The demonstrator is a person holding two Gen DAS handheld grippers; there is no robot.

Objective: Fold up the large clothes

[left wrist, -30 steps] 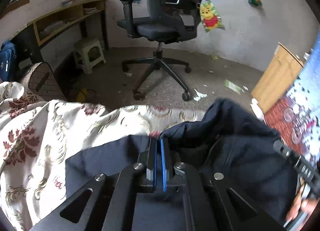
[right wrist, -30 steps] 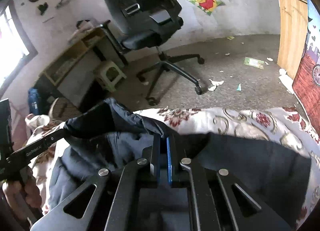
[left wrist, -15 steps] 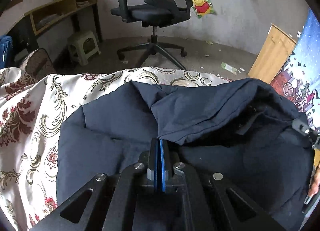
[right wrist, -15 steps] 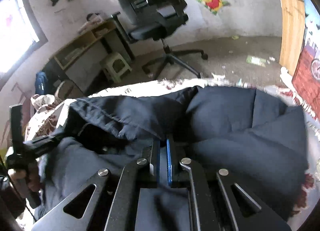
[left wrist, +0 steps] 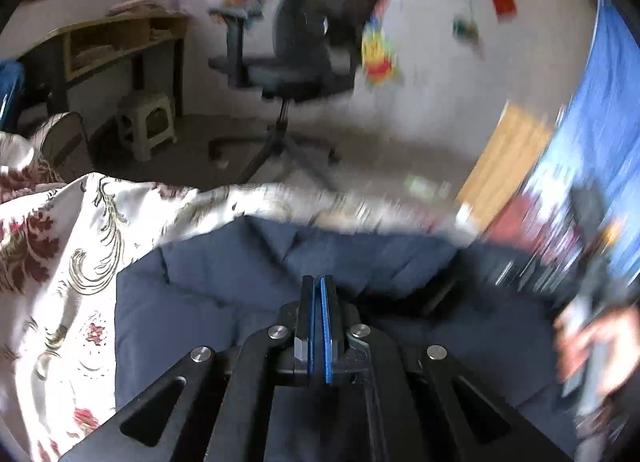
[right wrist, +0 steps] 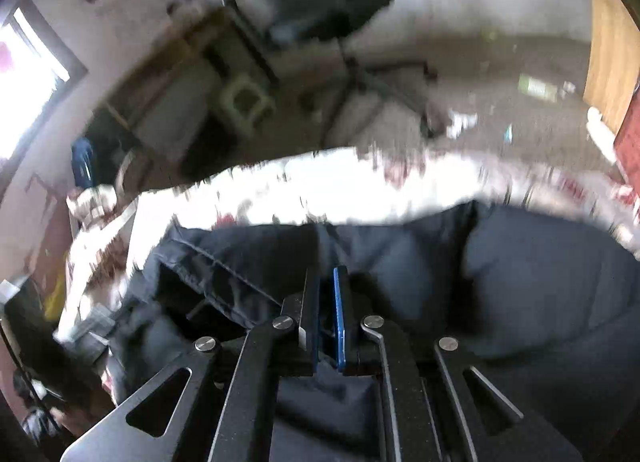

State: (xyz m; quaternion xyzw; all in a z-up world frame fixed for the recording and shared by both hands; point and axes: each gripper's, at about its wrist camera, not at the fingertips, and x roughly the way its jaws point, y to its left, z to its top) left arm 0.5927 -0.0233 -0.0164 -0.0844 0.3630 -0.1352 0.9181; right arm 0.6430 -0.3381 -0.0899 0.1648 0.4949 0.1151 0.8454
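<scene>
A large dark navy padded garment [left wrist: 224,302] lies spread on a floral bed cover [left wrist: 68,262]; it also shows in the right wrist view [right wrist: 520,286]. My left gripper [left wrist: 319,282] is over the garment with its blue pads pressed together; no cloth shows between them. My right gripper [right wrist: 327,274] has a narrow gap between its pads, with dark cloth bunched just behind them. The hand holding the right gripper [left wrist: 592,334] shows blurred at the right of the left wrist view. Both views are motion-blurred.
Beyond the bed's far edge stand a black office chair [left wrist: 304,62], a small plastic stool [left wrist: 148,122] and a wooden desk [left wrist: 112,42]. A wooden board [left wrist: 504,154] leans at the right. Scraps of paper [right wrist: 460,122] lie on the floor.
The folded-over flap of the garment has dropped flat. My left gripper no longer shows cloth between its pads. My right gripper's pads have parted slightly. Both views swing fast.
</scene>
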